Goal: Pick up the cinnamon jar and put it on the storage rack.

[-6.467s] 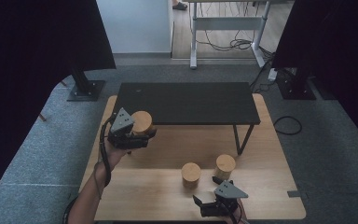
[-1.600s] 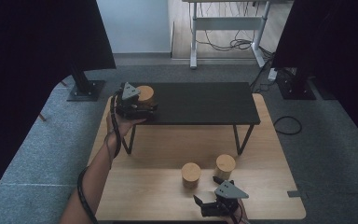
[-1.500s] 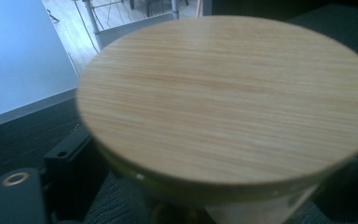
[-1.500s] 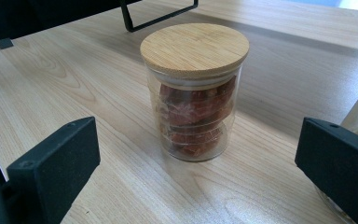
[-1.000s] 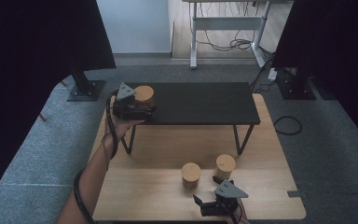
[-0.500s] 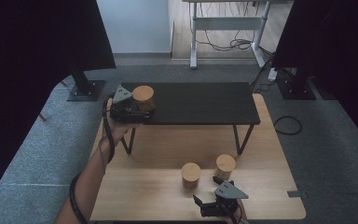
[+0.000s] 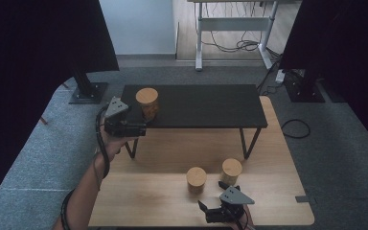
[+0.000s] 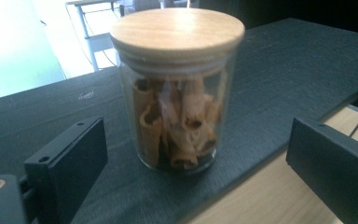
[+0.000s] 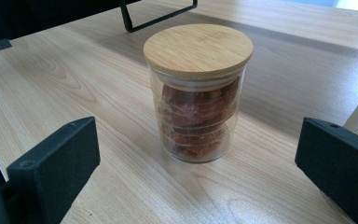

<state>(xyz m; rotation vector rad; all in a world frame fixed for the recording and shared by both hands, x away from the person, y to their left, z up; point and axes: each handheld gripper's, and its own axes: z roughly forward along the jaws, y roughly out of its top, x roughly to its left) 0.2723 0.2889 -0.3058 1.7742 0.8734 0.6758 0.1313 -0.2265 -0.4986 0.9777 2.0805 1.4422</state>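
The left gripper [image 7: 141,125] hangs at the near left corner of the black shelf [image 7: 206,103], its jaws spread wide and clear of the glass on both sides, as the left gripper view shows, with the jar standing between and just beyond them. The right gripper [image 7: 212,207] sits low at the near edge of the wooden table [image 7: 278,201], jaws likewise wide apart and touching nothing.

The wooden table is the largest thing here, and the black shelf stands on its far half on thin legs. On the shelf, close to its near left edge, stands the cinnamon jar [image 8: 177,88], upright, its wooden lid [image 8: 177,31] on and rolled brown sticks inside. On the table below, two more lidded jars stand side by side: the red-filled jar [image 9: 198,93], straight ahead of the right gripper, and the pale-filled jar [image 7: 231,171] just to its right, of which the right gripper view catches no more than a glass edge with pale pieces inside.

By my reading the step in hand is the release: the cinnamon jar is set on the shelf and let go. The next move calls for drawing the left gripper straight back without clipping the glass, since the jar stands near the edge. The right gripper is already lined up on the red-filled jar and would need to come forward until the jar sits between the pads, then close gently below the lid.
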